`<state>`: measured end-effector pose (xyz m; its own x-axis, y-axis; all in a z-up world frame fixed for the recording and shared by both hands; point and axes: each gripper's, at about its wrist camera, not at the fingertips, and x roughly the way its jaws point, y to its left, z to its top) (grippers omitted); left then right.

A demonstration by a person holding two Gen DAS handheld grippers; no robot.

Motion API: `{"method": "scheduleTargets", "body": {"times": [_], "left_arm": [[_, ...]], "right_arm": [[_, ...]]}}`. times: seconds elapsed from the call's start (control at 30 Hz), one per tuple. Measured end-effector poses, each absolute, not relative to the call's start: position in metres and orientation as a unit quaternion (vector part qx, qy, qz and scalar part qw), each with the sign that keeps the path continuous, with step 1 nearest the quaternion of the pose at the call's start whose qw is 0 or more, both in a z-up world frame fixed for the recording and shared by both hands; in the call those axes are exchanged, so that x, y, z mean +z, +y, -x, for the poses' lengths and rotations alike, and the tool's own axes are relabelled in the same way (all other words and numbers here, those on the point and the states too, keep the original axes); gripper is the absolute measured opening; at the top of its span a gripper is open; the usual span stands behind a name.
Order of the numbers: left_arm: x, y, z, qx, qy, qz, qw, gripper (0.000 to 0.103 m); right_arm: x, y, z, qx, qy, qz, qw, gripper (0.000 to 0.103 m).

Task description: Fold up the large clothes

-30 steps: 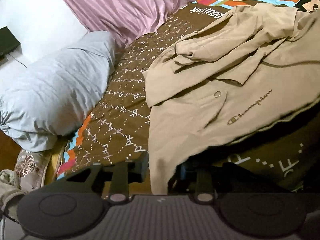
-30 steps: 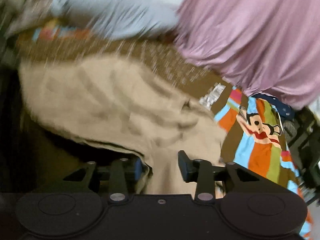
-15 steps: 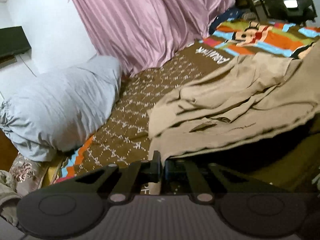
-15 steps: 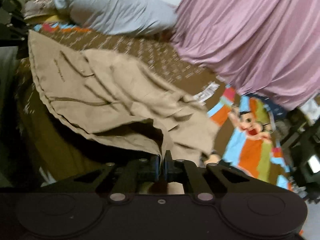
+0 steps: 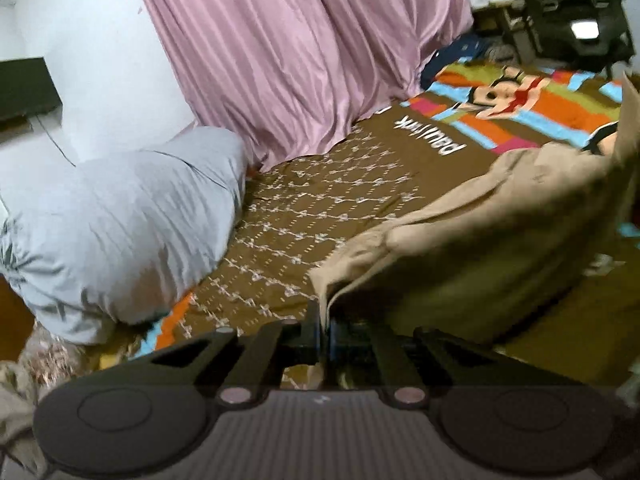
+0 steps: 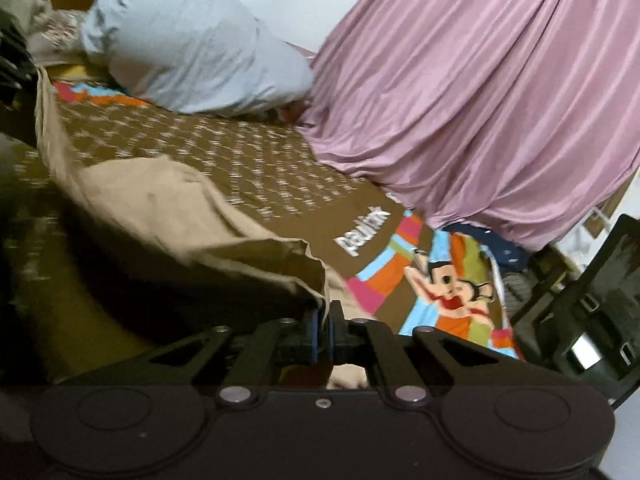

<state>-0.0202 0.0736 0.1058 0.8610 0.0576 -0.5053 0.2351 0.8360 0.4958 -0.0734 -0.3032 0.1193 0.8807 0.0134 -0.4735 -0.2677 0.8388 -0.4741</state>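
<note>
Being held up off the bed [image 5: 320, 216] at two points, the tan jacket [image 5: 480, 216] is only at the start of its folding. One edge is being pinched between the closed fingers of the left tool [image 5: 324, 330], and another edge is being clamped the same way by the right tool [image 6: 323, 330], so the cloth is being stretched between them and is sagging ahead of both. No finished fold is being shown; judging by the bunched, blurred fabric, it is being shaken out or carried over, and the laying flat and folding are left to do. Ahead and to the left of the left tool a grey pillow [image 5: 120, 232] is lying, with a pink curtain [image 5: 304, 52] draped beyond onto the bed, narrowing the space for spreading.
</note>
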Motion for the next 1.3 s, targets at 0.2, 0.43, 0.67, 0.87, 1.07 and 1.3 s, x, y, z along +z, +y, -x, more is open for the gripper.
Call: {"method": "scheduleTargets", "body": {"times": [0.2,0.43,0.67,0.87,1.07,1.3], "left_arm": [[0.083,0.056,-0.091,-0.044,0.268,-0.317,0.909,0.007],[0.026,0.052,-0.205,-0.064,0.345,-0.287,0.891,0.011],[-0.002,0.1,-0.258,-0.082,0.428,-0.113,0.893,0.043],[0.043,0.159,-0.232,-0.073,0.355,-0.003,0.932,0.099],[0.055,0.191,-0.168,-0.051,0.348,0.046,0.935,0.101],[0.01,0.198,-0.111,-0.041,0.382,0.105,0.917,0.102]], "right_arm": [[0.089,-0.318,-0.042,0.042,0.255,0.248,0.934,0.009],[0.025,-0.336,-0.159,0.043,0.333,0.185,0.924,0.011],[-0.017,-0.349,-0.197,0.031,0.363,0.105,0.925,0.021],[0.012,-0.381,-0.168,0.052,0.315,0.025,0.947,0.062],[0.047,-0.42,-0.111,0.022,0.261,-0.083,0.962,0.092],[0.025,-0.433,-0.032,0.01,0.251,-0.176,0.952,0.102]]}}
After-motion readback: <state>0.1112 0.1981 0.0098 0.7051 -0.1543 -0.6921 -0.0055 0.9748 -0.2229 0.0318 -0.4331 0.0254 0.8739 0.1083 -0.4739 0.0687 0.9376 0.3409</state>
